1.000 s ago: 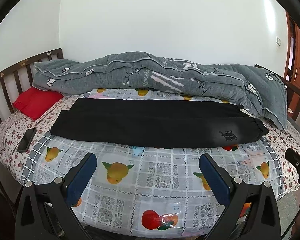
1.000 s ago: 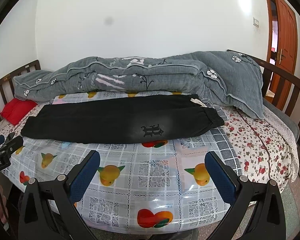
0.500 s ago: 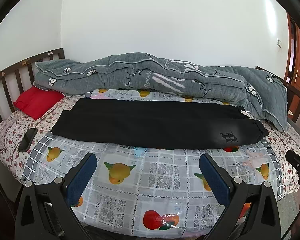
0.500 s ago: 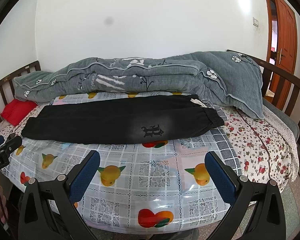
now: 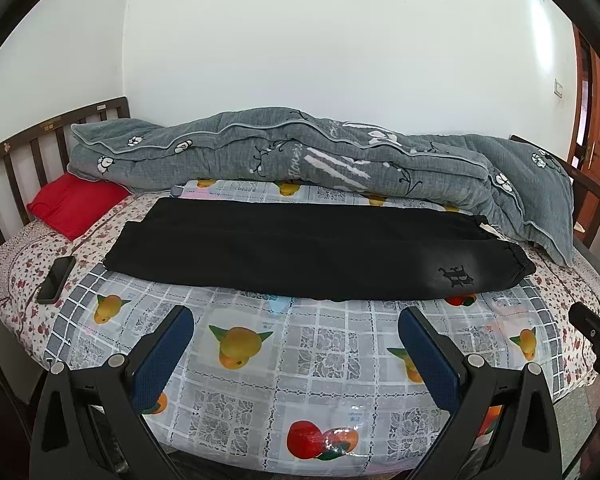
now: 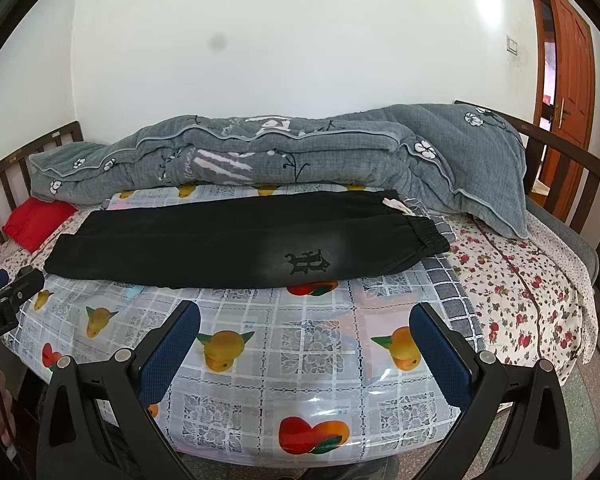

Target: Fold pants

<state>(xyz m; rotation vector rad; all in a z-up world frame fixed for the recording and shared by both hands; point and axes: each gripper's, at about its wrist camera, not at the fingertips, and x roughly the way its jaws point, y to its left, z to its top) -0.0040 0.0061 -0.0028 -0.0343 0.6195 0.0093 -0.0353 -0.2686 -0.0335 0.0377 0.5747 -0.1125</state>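
Fruit-print plastic sheet (image 5: 300, 360) covers the bed, black pants (image 5: 300, 256) laid flat lengthwise. Left gripper (image 5: 296, 344) and right gripper (image 6: 304, 340) hover spread, empty. Best pinch waistband (image 6: 432, 236) and cuffs (image 5: 128, 248) squarely, keeping both layers aligned.

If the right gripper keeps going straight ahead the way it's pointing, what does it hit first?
Probably the fruit-print plastic sheet near the bed's edge; the open right gripper aims there. The black pants lie farther on. Depth is unclear.

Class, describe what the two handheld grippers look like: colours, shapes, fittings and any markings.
Both the left gripper and right gripper have black angular plastic frames, silver round bolts and dark blue textured finger pads. White lettering ending in "ot.AI" marks the left gripper's body in the right view.
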